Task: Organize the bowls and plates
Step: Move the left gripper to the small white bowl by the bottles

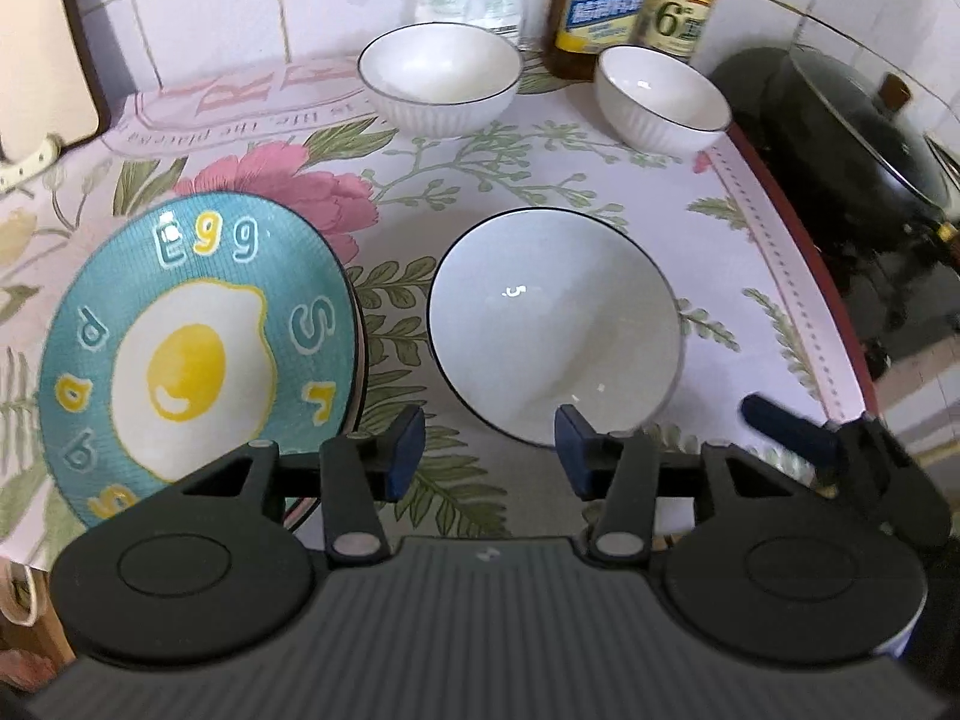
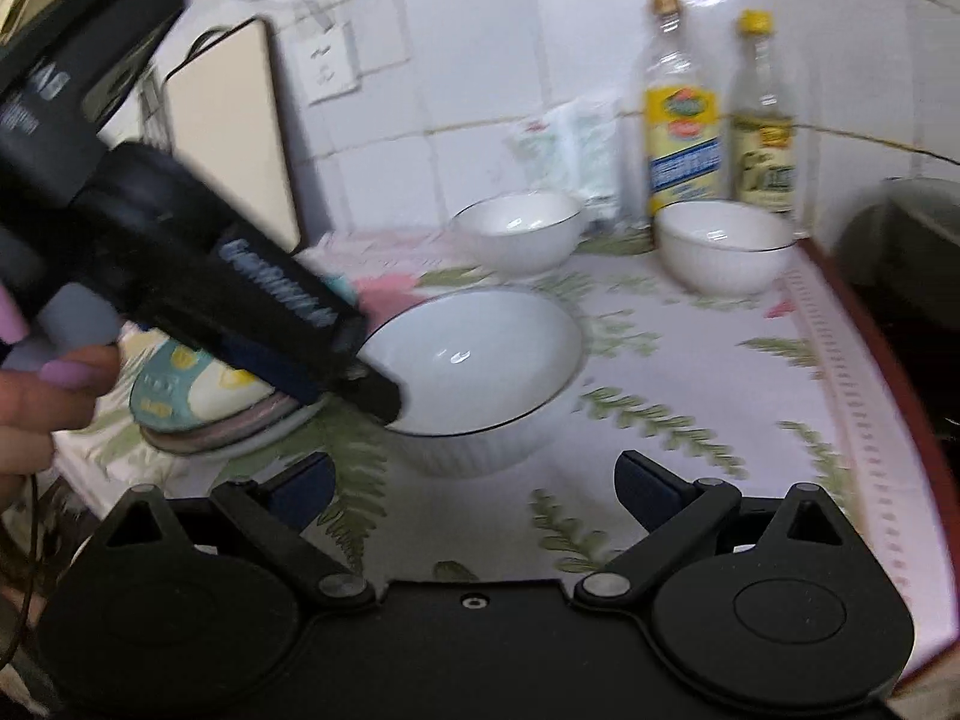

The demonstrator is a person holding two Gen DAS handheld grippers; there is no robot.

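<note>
You've got plates stacked under the egg plate [image 1: 198,354], but w/ both left gripper [image 1: 489,456] & right gripper [image 2: 474,486] spread and empty, big bowl [image 1: 555,330] + two small bowls [image 1: 441,78] aren't nested yet.

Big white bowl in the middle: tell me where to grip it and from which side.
Pinch the near rim of the big white bowl, one finger inside, one outside the ribbed wall, coming from above. It sits upright and empty, and the open left gripper hovers at that edge.
</note>
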